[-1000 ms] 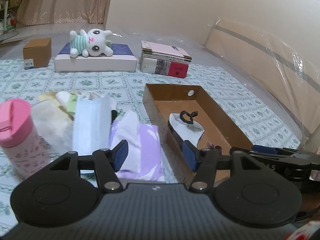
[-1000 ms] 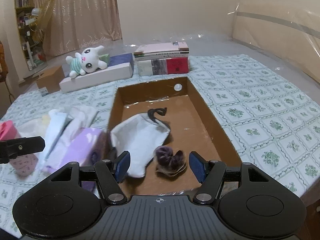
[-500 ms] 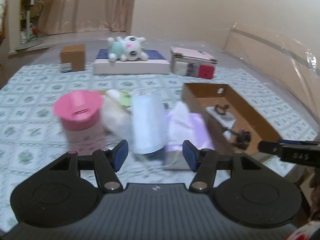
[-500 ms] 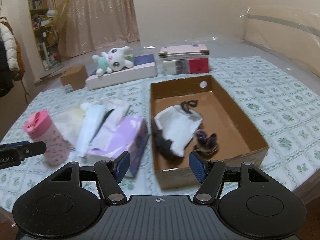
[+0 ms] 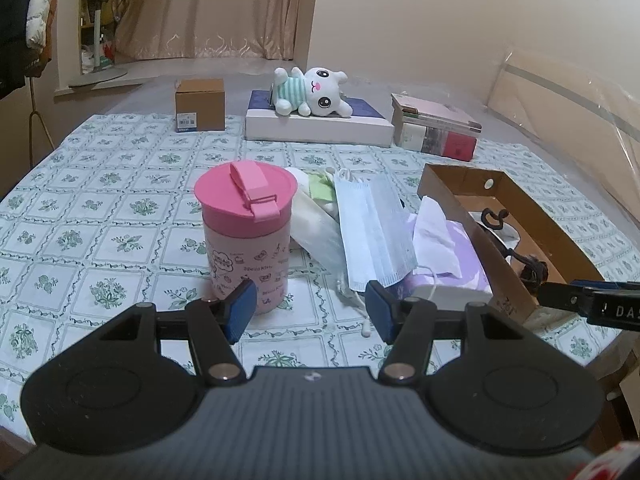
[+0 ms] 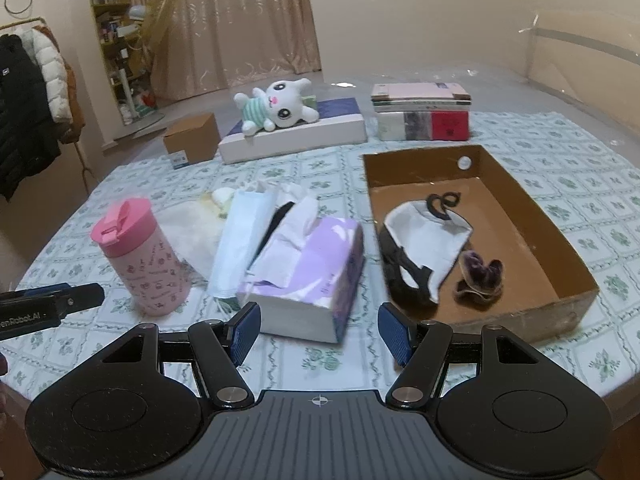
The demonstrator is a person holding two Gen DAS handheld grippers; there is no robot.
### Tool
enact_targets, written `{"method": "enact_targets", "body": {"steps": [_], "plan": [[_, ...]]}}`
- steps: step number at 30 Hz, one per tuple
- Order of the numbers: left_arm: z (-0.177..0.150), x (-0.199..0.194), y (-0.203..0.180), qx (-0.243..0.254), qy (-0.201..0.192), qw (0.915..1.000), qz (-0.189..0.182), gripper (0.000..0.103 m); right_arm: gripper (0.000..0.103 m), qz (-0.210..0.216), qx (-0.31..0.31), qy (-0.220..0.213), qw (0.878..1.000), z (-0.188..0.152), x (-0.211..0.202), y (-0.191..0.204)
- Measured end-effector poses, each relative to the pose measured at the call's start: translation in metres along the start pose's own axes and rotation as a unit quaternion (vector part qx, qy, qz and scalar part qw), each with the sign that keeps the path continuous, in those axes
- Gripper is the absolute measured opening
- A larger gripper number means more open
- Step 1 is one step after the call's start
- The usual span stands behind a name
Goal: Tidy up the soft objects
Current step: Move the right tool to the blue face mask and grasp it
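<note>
Floral tabletop [image 6: 132,360] before me: both jaws spread, empty; next I should grasp the face mask [image 6: 240,240] for the cardboard box [image 6: 560,220].

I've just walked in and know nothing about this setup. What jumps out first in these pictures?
The bright pink cup stands upright near the front of the patterned tablecloth, beside a heap with a blue face mask and a purple tissue box. To the right, an open cardboard box holds a white cloth pouch and a dark purple scrunchie. At the back, a white plush bunny lies on a flat box.
</note>
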State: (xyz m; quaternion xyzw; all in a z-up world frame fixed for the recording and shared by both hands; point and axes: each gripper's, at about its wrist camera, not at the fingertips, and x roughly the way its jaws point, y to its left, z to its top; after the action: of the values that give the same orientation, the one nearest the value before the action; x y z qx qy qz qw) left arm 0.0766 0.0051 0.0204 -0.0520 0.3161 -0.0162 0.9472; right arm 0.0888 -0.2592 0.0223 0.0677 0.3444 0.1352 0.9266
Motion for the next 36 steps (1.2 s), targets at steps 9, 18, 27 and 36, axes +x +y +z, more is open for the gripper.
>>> {"method": "enact_targets", "body": {"steps": [9, 18, 27, 36], "plan": [[-0.002, 0.005, 0.004, 0.009, -0.004, 0.9999, 0.003, 0.056, 0.065, 0.015, -0.024, 0.001, 1.000, 0.007, 0.018, 0.020], [-0.006, 0.022, 0.015, 0.003, 0.005, 0.9999, 0.008, 0.056, 0.065, 0.035, -0.053, 0.005, 0.998, 0.021, 0.057, 0.044], [-0.006, 0.052, 0.015, 0.011, 0.009, 0.9999, 0.003, 0.056, 0.064, 0.038, -0.081, 0.014, 0.996, 0.042, 0.115, 0.061], [-0.009, 0.079, 0.014, 0.000, 0.020, 0.9997, -0.015, 0.056, 0.051, 0.026, -0.094, 0.044, 0.994, 0.048, 0.173, 0.058]]}}
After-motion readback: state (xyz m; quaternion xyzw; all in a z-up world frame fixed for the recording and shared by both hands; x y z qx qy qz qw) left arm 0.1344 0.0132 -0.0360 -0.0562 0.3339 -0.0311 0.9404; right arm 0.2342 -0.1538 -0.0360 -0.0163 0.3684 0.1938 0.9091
